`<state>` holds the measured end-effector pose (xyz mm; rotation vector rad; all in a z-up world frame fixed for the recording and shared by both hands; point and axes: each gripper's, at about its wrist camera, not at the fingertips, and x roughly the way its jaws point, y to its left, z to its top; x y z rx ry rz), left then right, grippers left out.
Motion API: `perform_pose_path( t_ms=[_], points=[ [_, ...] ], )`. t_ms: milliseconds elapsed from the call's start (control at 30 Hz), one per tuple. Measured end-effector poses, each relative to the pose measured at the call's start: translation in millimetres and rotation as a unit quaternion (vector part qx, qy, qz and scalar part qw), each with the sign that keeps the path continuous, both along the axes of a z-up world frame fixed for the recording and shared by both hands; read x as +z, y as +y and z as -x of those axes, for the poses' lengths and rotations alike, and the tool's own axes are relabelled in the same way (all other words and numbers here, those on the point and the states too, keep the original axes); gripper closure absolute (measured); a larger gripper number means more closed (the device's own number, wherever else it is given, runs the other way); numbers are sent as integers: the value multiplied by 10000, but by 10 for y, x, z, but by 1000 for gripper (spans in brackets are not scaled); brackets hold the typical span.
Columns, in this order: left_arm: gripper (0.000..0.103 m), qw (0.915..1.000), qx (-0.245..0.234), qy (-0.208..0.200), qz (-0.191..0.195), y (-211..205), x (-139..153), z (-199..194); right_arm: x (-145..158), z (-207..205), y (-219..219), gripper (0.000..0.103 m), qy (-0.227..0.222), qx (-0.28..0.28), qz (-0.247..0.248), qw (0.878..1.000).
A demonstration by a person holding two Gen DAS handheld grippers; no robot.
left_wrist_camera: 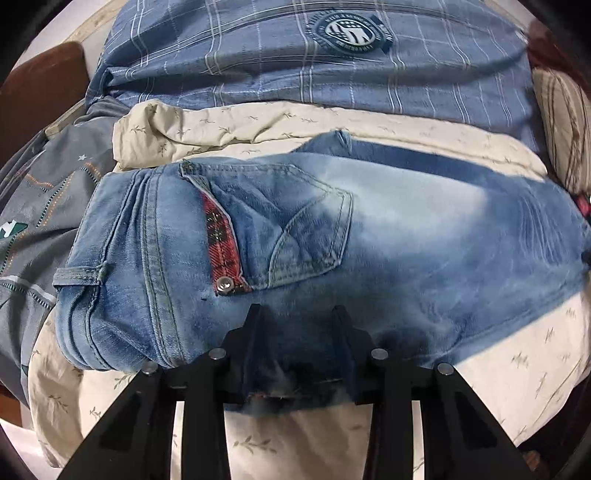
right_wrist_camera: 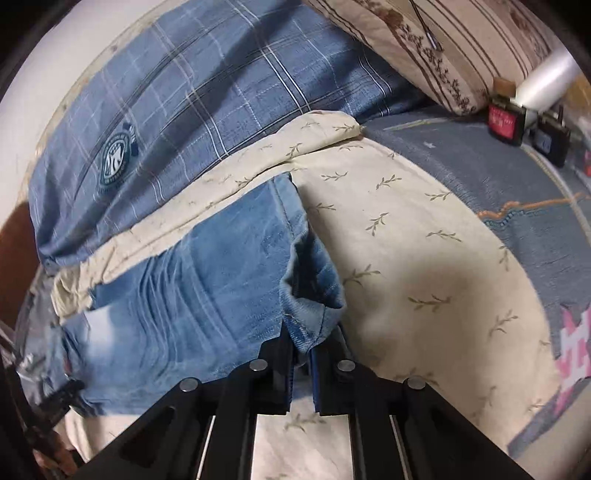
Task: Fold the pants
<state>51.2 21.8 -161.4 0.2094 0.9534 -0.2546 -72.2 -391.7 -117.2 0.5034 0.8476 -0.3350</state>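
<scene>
Currently, scene: faded blue jeans (left_wrist_camera: 388, 229) lie across a cream sheet with a small leaf print (right_wrist_camera: 406, 229) on a bed.
Jeans, position: spread sideways in the left wrist view, waistband end to the left, leg running off to the right; they rest on the cream sheet, in front of the plaid bedding.
Jeans, detail: back pocket (left_wrist_camera: 295, 229) faces up, with a red plaid trim strip (left_wrist_camera: 219, 236) along its opening and a metal snap at the strip's lower end; a belt loop shows at the far left edge.
Left gripper (left_wrist_camera: 297, 317): jaws partly apart, one black finger on each side of a bunched fold at the near edge of the jeans, below the pocket; denim fills the gap and hangs down behind the fingers, so it has hold of that fold.
Right gripper (right_wrist_camera: 304, 343): jaws drawn nearly together, pinching the hemmed cuff (right_wrist_camera: 314, 314) of a leg; the hem is rolled and curls up just above the fingertips.
Background: blue plaid bedding (left_wrist_camera: 332, 74) with a round crest badge (left_wrist_camera: 349, 33) lies behind the sheet; a striped floral pillow (right_wrist_camera: 461, 48) sits upper right in the right wrist view.
Other items: a small red-faced box (right_wrist_camera: 504, 120) and a dark box (right_wrist_camera: 552, 142) stand on a grey-blue patterned cover (right_wrist_camera: 517, 177), well apart from the jeans.
</scene>
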Motion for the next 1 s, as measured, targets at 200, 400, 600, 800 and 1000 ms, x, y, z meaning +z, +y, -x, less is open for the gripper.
perform_pose_path(
  t_ms=[200, 400, 600, 800, 1000],
  points=[
    [66, 9997, -32, -207, -91, -13, -57, 161, -66, 154, 64, 96, 165, 95, 252, 9995],
    [66, 9998, 63, -88, 137, 55, 62, 227, -19, 238, -85, 93, 98, 142, -511, 9985],
    [66, 9971, 102, -732, 205, 170, 448, 331, 142, 595, -281, 93, -626, -214, -902, 9937],
    [65, 9908, 808, -1084, 41, 359, 632, -46, 270, 616, -250, 91, -1079, -321, -773, 9906],
    [62, 9842, 1692, -377, -373, 669, 103, -362, 250, 277, 182, 91, -800, 347, -335, 9956]
  ],
)
